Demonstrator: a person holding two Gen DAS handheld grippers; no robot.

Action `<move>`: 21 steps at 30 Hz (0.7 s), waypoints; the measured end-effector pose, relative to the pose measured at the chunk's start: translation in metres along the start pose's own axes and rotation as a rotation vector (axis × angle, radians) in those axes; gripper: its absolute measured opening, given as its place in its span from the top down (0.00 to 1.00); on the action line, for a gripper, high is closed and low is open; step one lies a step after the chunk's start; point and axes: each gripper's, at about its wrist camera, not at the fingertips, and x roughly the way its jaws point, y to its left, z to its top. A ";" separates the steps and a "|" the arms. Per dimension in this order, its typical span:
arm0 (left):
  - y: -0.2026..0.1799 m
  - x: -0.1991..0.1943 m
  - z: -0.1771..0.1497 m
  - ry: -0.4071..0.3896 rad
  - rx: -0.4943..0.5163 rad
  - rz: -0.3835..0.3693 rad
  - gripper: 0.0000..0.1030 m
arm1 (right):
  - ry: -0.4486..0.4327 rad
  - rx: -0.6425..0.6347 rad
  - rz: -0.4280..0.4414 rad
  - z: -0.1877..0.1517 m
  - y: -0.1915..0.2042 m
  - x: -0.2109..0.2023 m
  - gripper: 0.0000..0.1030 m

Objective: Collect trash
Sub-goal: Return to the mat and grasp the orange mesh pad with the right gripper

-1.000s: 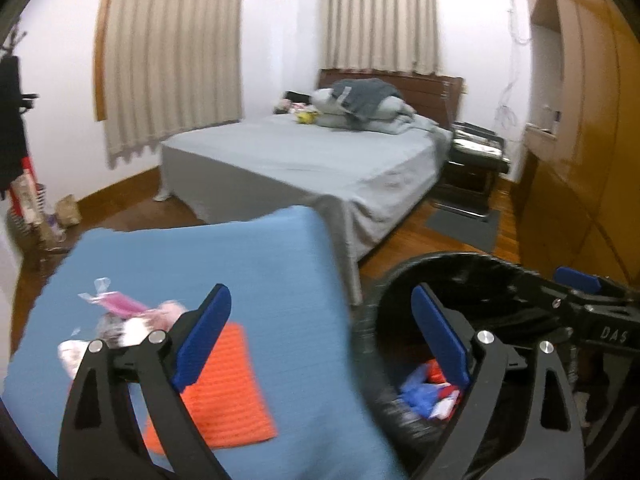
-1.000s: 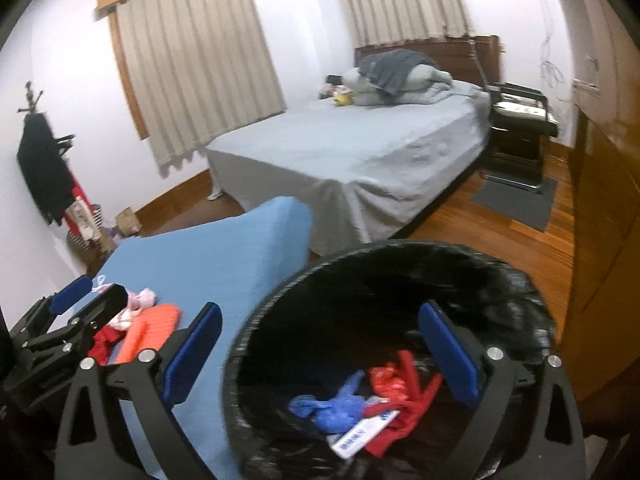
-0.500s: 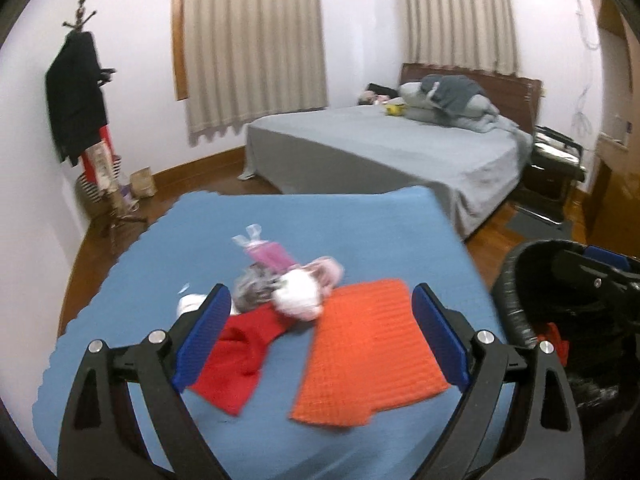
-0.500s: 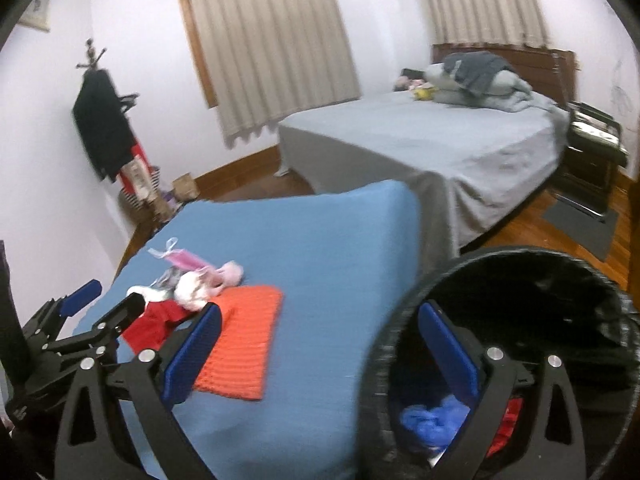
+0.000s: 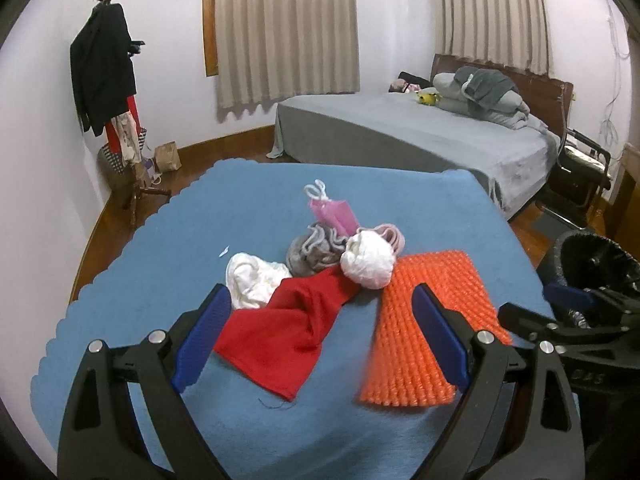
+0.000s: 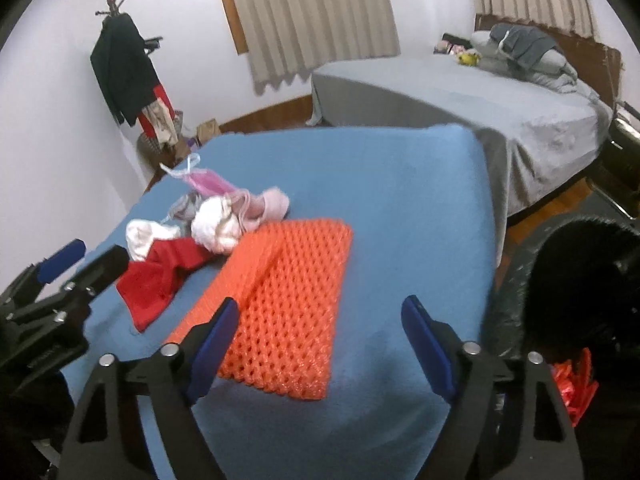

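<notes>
Both grippers are spread wide and hold nothing. Between the left gripper point(image 5: 320, 320) fingers lies the red cloth point(image 5: 296, 336); the orange mesh point(image 6: 288, 304) lies ahead of the right gripper point(image 6: 320, 344). Both look soft and light, so pinch a raised fold.

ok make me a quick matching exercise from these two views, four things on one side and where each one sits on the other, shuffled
Things:
1. orange mesh mat
2. red cloth
3. bin
4. pink mask

Places:
A. off the table's right edge, lined with a black bag
B. far end of the pile, loops toward the bed
C. flat on the blue cover, right of the pile
D. near end of the pile, closest to the left gripper

Pairs: 1-C, 2-D, 3-A, 4-B
</notes>
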 end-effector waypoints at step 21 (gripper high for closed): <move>-0.009 0.016 -0.013 0.049 0.012 -0.046 0.14 | 0.103 0.040 0.110 -0.012 -0.005 0.024 0.83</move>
